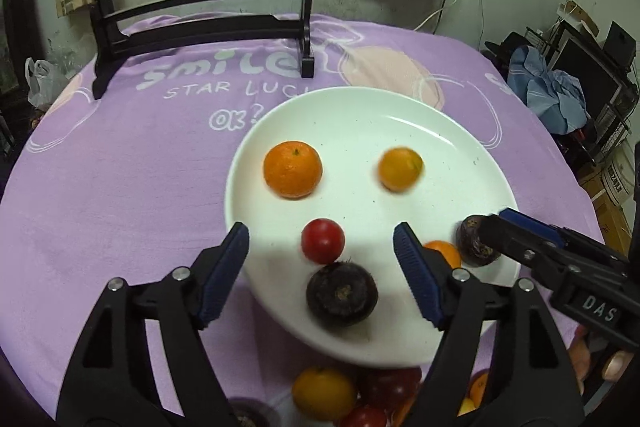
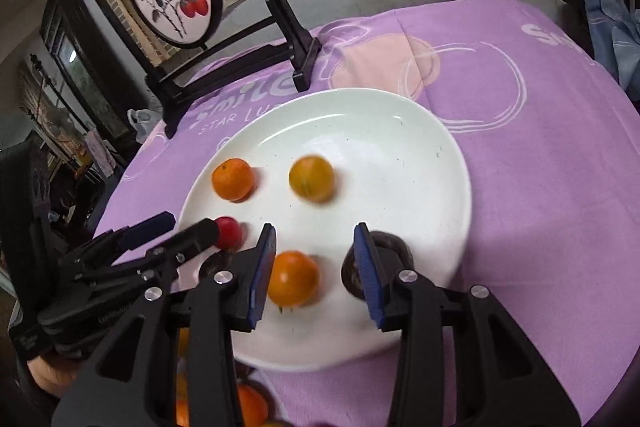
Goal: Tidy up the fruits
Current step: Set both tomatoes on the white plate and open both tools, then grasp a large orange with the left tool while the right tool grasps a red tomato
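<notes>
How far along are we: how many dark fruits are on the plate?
2: one dark fruit near the plate's front rim, another at its right; more may hide behind jaws.

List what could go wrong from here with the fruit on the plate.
1. The yellow-orange fruit looks blurred, perhaps rolling; it might drift toward the white plate rim.
2. The red tomato lies loose between the open left tongs; a nudge could send it rolling.
3. The right tongs straddle an orange fruit and crowd a dark fruit.

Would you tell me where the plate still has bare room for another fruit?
The far half of the plate, beyond the orange and yellow fruit, is bare. The near edge is crowded: red fruit, dark fruit and both grippers.
</notes>
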A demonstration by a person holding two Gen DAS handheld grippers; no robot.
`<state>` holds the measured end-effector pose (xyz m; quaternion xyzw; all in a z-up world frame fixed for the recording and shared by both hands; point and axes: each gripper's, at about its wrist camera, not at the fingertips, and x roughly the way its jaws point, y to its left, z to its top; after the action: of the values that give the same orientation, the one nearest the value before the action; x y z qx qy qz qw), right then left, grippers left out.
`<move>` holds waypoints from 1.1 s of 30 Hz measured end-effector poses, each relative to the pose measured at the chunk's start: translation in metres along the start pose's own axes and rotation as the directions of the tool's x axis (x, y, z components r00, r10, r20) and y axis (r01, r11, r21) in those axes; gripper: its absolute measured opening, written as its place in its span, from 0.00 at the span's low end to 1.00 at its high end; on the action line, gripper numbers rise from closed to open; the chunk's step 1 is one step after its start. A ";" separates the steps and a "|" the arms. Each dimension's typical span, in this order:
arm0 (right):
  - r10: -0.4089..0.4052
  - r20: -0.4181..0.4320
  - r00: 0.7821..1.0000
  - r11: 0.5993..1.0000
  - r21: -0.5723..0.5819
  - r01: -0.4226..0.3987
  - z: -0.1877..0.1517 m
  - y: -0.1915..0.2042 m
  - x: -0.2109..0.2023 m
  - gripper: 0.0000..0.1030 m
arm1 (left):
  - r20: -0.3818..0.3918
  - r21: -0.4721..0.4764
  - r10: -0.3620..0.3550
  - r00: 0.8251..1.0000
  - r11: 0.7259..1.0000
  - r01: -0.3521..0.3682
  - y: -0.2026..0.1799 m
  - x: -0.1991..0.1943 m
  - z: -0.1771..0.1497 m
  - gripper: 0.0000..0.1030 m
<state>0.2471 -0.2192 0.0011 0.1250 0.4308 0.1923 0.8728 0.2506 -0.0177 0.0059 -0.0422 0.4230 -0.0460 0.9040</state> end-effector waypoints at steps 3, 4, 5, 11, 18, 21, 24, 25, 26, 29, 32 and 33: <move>-0.017 0.031 0.999 1.000 -0.001 0.017 -0.012 -0.007 -0.025 0.39 | 0.017 -0.025 -0.018 1.000 1.000 0.018 0.008 -0.019 -0.010 0.82; -0.036 0.049 0.998 0.999 -0.010 0.037 -0.019 -0.008 -0.035 0.39 | 0.026 -0.027 -0.021 0.999 0.999 0.022 0.010 -0.028 -0.016 0.83; -0.055 0.059 0.997 0.998 -0.022 0.057 -0.024 -0.010 -0.042 0.39 | 0.035 -0.023 -0.020 0.999 1.000 0.021 0.011 -0.034 -0.020 0.85; -0.127 0.043 0.991 0.986 -0.106 0.131 -0.065 -0.013 -0.069 0.39 | 0.057 -0.028 0.005 0.998 1.000 -0.003 0.024 -0.068 -0.063 0.86; -0.203 -0.006 0.979 0.965 -0.168 0.199 -0.105 -0.016 -0.074 0.39 | 0.105 0.017 0.052 0.993 0.998 -0.054 0.031 -0.091 -0.111 0.86; -0.232 -0.005 0.973 0.957 -0.182 0.227 -0.111 -0.016 -0.073 0.39 | 0.106 0.039 0.051 0.993 0.998 -0.055 0.030 -0.096 -0.124 0.86; -0.251 -0.012 0.968 0.952 -0.185 0.244 -0.112 -0.016 -0.066 0.39 | 0.086 0.053 0.034 0.996 0.998 -0.038 0.030 -0.096 -0.130 0.86; -0.248 -0.016 0.969 0.953 -0.181 0.241 -0.112 -0.017 -0.065 0.39 | 0.088 0.055 0.033 0.996 0.998 -0.038 0.030 -0.097 -0.132 0.86; -0.249 -0.020 0.968 0.954 -0.177 0.241 -0.112 -0.018 -0.062 0.39 | 0.092 0.059 0.028 0.995 0.998 -0.033 0.030 -0.099 -0.133 0.86; -0.265 -0.031 0.964 0.949 -0.185 0.254 -0.111 -0.019 -0.054 0.39 | 0.093 0.054 -0.004 0.996 0.999 -0.001 0.031 -0.102 -0.135 0.86; -0.252 -0.057 0.966 0.951 -0.197 0.236 -0.110 -0.018 -0.044 0.39 | 0.048 0.015 -0.099 0.994 0.995 0.099 0.035 -0.099 -0.138 0.86; -0.258 -0.061 0.964 0.948 -0.207 0.240 -0.108 -0.018 -0.040 0.39 | 0.043 0.007 -0.109 0.993 0.994 0.108 0.034 -0.099 -0.139 0.86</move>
<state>0.1423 -0.2470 -0.0422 -0.0262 0.4597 0.1277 0.8785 0.0824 0.0229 -0.0119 -0.0639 0.4005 -0.0952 0.9091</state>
